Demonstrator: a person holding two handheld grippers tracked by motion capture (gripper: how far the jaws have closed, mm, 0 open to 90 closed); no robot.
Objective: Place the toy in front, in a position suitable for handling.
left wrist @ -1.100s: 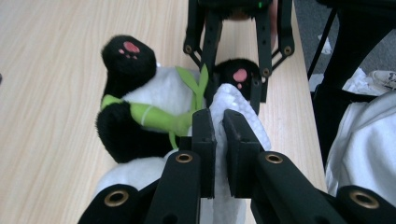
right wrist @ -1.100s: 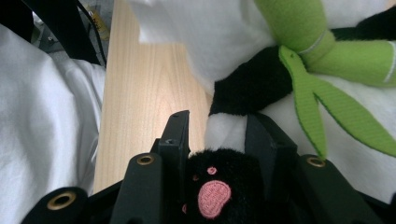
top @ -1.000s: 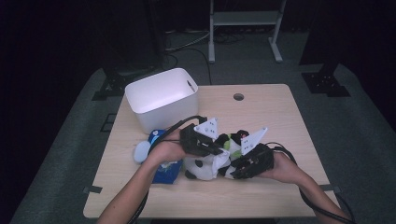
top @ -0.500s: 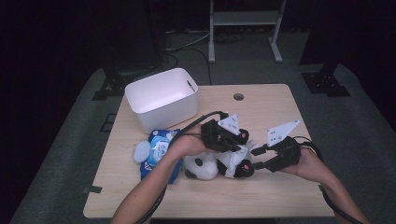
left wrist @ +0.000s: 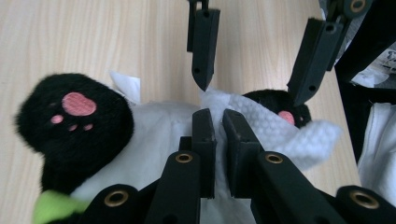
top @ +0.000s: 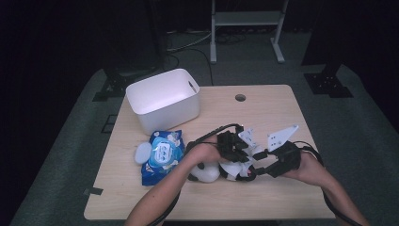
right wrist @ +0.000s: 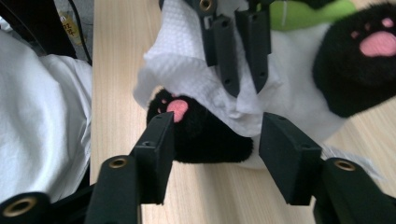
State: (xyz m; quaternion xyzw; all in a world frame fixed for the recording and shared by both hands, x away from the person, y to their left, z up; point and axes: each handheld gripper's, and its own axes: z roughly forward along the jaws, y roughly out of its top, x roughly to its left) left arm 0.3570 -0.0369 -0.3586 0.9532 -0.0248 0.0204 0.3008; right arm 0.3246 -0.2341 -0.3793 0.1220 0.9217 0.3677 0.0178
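A black-and-white plush toy (top: 207,173) with pink paw pads lies on the wooden table (top: 263,113). My left gripper (left wrist: 218,116) is shut on a white wipe (left wrist: 261,126) and holds it down on the plush's white belly. My right gripper (right wrist: 217,123) faces it from the right in the high view. Its jaws have just been opening, and they stand either side of a small black paw (right wrist: 205,135) without pressing on it. The left gripper (right wrist: 246,88) with the wipe (right wrist: 182,65) hangs just beyond that paw.
A white bin (top: 162,99) stands at the back left of the table. A blue pack of wipes (top: 162,155) and a small white oval thing (top: 142,153) lie left of the plush. A person's white sleeve (right wrist: 42,116) is at the table's near edge.
My left gripper has moved right and down over the plush, uncovering the blue pack. My right gripper has drawn back to the right and its jaws stand wider.
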